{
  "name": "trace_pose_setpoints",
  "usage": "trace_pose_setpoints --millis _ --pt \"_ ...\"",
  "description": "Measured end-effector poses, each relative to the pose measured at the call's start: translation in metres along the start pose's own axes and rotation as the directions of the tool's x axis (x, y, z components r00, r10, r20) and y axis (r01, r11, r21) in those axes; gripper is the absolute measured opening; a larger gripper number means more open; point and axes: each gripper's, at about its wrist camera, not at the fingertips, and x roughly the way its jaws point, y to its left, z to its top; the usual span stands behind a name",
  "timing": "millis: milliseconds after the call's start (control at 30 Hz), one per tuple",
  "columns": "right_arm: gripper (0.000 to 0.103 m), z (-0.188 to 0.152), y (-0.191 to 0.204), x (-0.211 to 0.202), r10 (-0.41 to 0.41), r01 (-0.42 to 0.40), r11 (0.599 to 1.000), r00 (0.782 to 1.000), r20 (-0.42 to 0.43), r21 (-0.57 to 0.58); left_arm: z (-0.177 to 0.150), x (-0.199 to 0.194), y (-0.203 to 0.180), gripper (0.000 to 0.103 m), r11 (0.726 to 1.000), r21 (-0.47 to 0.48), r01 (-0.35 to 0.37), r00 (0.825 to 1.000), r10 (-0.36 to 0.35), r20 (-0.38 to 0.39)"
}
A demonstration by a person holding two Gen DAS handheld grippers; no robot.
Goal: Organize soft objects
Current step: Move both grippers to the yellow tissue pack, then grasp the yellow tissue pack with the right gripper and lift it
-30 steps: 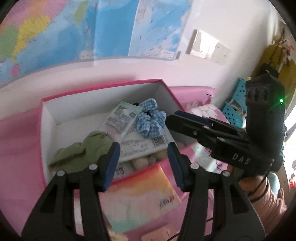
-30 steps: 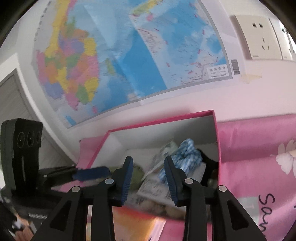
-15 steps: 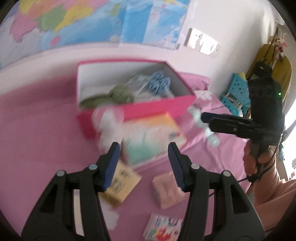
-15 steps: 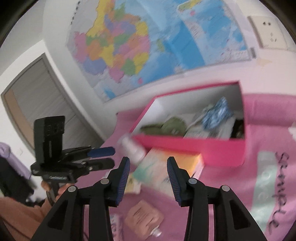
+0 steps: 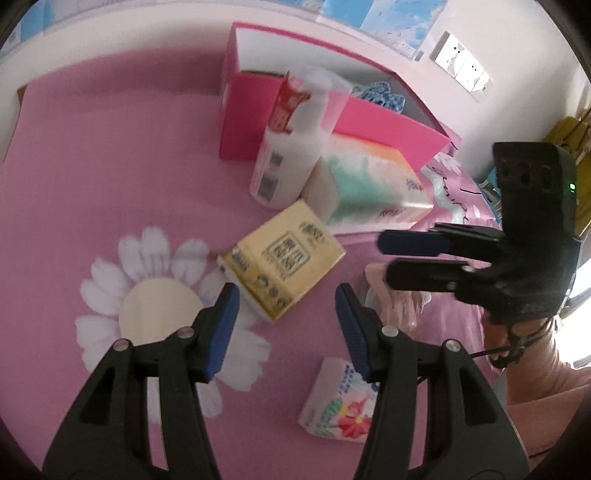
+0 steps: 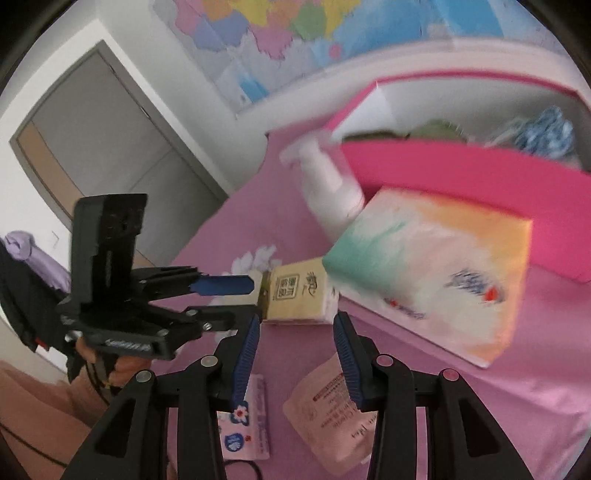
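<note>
Left tongs [image 5: 286, 317]: jaws apart, nothing between them, above the pink flowered cloth [image 5: 110, 155] on the desk, just short of a yellow tissue pack [image 5: 282, 264]. Right tongs [image 6: 295, 339]: jaws parted, empty; they have just been opening, now steady.

Task items: the yellow pack lies loose on the cloth. Behind it is a larger soft tissue pack [image 5: 369, 188] in green, white and orange, against the front wall of the pink box [image 5: 388, 127]. A white pump bottle [image 5: 291, 147] with a red label leans at the box corner. A pale pink sachet [image 6: 328, 417] lies below the right tongs. A small floral tissue pack [image 5: 340, 402] lies nearest the left camera.

Left view only: white wall sockets [image 5: 460, 66], and the right tongs from the side, over the pink sachet.
Right view only: grey door [image 6: 92, 155], coloured wall map [image 6: 295, 33], and the box interior with a green cloth [image 6: 428, 129] and a blue checked scrunchie [image 6: 546, 129].

Writing: yellow pack carries Chinese characters, not legible. Sachet has fine print, too small to read.
</note>
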Motion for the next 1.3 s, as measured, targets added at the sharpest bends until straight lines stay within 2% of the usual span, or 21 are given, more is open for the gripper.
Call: trace_pose_setpoints --millis 267,367,500,733,900,1167,1300 --pt "0.042 0.002 -0.004 0.026 -0.016 0.017 0.999 1.0 -0.017 0.029 -0.004 0.008 0.007 0.056 0.999 -0.022 0.037 0.999 -0.038 -0.025" --pt "0.042 0.001 -0.006 0.033 -0.019 0.02 0.999 1.0 -0.017 0.049 -0.003 0.012 0.006 0.047 1.0 -0.015 0.026 0.999 -0.027 -0.029" --pt "0.042 -0.001 -0.008 0.039 -0.023 0.024 0.998 1.0 -0.017 0.064 -0.004 0.01 0.002 0.046 1.0 -0.001 0.021 0.999 -0.021 -0.024" --pt "0.033 -0.011 -0.003 0.024 -0.042 0.041 0.998 0.999 0.007 0.046 -0.005 0.003 -0.008 0.046 0.999 0.023 0.036 0.999 -0.036 -0.01" --pt "0.032 -0.017 0.008 0.01 -0.063 0.062 0.998 0.997 0.033 0.012 -0.006 -0.007 -0.02 0.046 0.997 0.056 0.047 0.999 -0.048 0.011" --pt "0.032 -0.025 0.015 -0.015 -0.056 0.055 0.998 0.996 0.076 0.023 -0.006 -0.02 -0.038 0.046 0.991 0.121 0.049 0.998 -0.054 0.037" --pt "0.032 -0.03 0.016 -0.022 -0.054 0.053 0.998 0.995 0.078 0.015 -0.008 -0.016 -0.039 0.046 0.989 0.136 0.056 0.998 -0.059 0.021"
